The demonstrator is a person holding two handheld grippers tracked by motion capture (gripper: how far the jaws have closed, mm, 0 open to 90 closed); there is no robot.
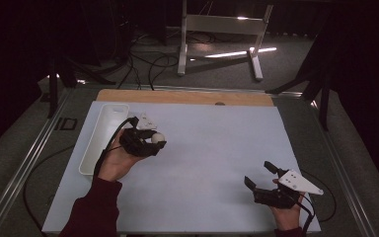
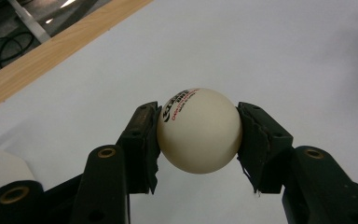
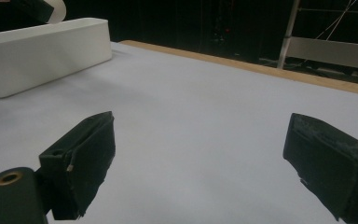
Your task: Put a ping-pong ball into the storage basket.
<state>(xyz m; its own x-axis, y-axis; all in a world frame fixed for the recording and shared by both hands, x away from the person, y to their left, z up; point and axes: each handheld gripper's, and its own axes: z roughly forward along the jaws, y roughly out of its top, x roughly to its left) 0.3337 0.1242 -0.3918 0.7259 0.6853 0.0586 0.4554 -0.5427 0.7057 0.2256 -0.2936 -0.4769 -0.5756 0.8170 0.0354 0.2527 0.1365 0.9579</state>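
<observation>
White ball (image 2: 198, 131) clamped between the pads of the left gripper (image 2: 198, 140), beside the tray (image 1: 100, 138).

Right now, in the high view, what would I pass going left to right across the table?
White tray → left gripper with its fingers closed on a white ball → bare stretch of the white table sheet → right gripper, its fingers spread with nothing between them.
</observation>
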